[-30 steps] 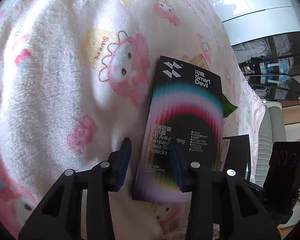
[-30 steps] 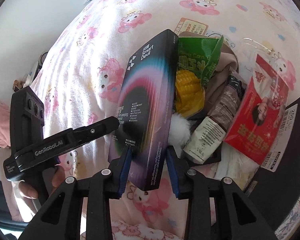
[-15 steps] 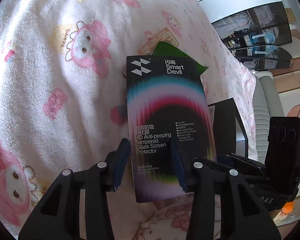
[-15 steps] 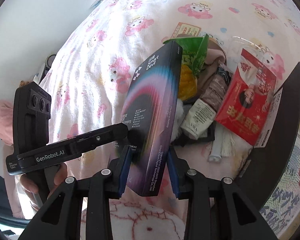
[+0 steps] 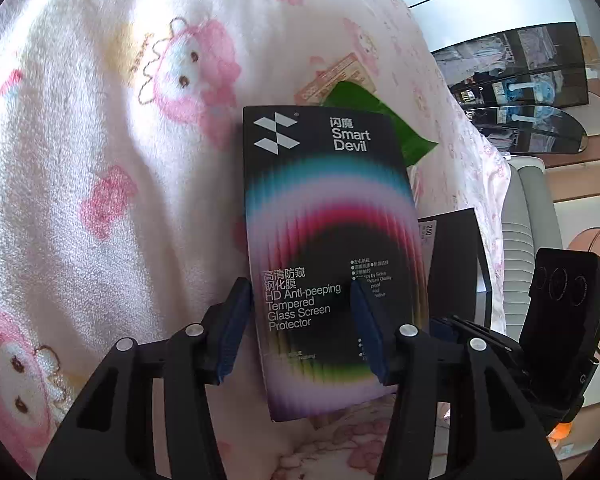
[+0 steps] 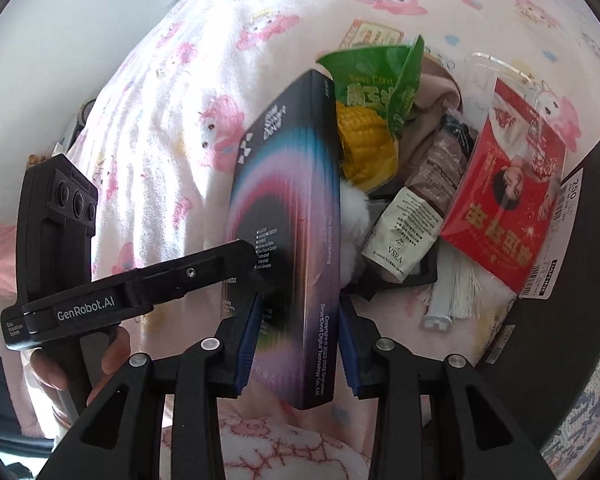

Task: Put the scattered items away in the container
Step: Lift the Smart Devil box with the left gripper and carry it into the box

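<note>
My right gripper [image 6: 298, 344] is shut on the lower edge of a black "Smart Devil" screen-protector box [image 6: 288, 216] and holds it on edge above the pink blanket. The same box [image 5: 324, 240] faces my left wrist camera. My left gripper [image 5: 300, 328] is open, its fingers in front of the box's printed face, one fingertip [image 6: 244, 254] touching it. To the right lie a green corn packet [image 6: 374, 92], a brown VSEA sachet [image 6: 424, 208] and a red packet [image 6: 504, 200]. The black container [image 6: 572, 320] stands at the far right.
A pink-and-white cartoon blanket [image 5: 100, 160] covers the bed. A small printed card [image 6: 374, 34] and a clear plastic piece [image 6: 496, 68] lie beyond the pile. A white tassel item [image 6: 456, 288] lies near the container. Shelves [image 5: 520, 92] and a white radiator [image 5: 528, 240] stand beyond the bed.
The box has been raised and turned more upright in my right gripper. My left gripper has stayed open in front of the box's face. Both cameras have shifted slightly.
</note>
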The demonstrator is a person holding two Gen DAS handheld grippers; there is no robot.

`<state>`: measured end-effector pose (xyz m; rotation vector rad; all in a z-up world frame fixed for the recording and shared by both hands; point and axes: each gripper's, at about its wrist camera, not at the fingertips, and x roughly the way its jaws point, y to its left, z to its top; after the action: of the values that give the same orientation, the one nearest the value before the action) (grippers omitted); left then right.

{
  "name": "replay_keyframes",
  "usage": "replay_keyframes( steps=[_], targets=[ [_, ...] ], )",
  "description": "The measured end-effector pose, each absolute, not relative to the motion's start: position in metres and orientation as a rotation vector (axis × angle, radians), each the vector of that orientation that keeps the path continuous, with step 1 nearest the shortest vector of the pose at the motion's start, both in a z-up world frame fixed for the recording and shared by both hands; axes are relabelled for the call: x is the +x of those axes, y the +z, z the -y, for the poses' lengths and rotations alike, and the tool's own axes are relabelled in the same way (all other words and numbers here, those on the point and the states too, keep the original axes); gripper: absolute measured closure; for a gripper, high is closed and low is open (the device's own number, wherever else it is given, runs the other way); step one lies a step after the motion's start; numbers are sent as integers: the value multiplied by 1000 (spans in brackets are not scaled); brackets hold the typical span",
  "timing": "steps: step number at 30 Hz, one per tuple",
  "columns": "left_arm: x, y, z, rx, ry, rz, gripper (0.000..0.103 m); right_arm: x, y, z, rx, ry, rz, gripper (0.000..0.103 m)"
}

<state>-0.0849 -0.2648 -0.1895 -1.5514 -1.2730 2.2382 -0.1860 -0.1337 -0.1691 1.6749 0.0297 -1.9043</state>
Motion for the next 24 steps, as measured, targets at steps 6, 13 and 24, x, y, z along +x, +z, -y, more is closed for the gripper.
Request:
replay_keyframes(
  steps=[6, 13, 24],
  targets=[
    [-83, -138, 251, -1399, 2274, 1215, 58, -173, -113, 114, 1522, -1992, 90, 71],
    [-84, -70, 204, -1285, 2299, 1060, 60, -143, -49, 29, 1353, -2132, 126, 71],
    [-128, -35, 48, -1356, 2119, 789, 62, -96, -27, -110, 1346, -2248, 398, 71]
  ],
)
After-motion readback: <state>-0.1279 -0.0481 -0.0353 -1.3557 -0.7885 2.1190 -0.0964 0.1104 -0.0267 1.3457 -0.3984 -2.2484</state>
